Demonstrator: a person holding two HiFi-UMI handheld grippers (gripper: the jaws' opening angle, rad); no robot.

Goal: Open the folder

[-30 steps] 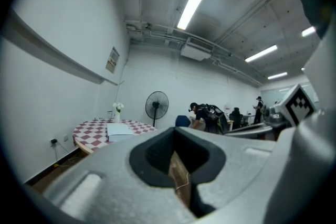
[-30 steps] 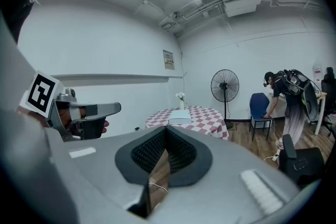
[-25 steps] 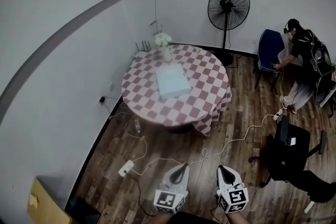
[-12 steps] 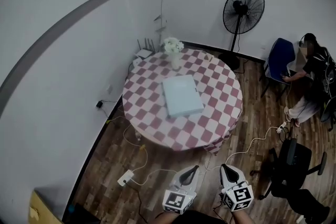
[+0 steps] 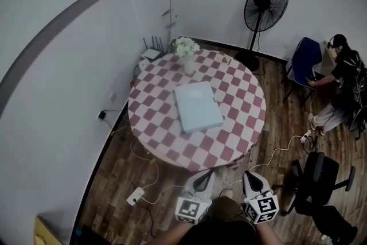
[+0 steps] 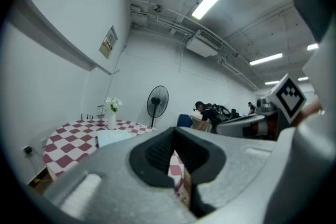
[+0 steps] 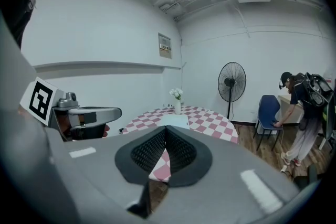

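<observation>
While the folder [image 5: 198, 107] lies closed, a vase [image 5: 188, 66] holds flowers [image 5: 186, 47].

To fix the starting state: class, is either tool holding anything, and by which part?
Nothing is held. The left tool and the right tool are both shut and empty; the folder lies closed on the table, untouched.

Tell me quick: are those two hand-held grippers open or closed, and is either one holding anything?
Left hand-held gripper: closed, holding nothing.
Right hand-held gripper: closed, holding nothing.
</observation>
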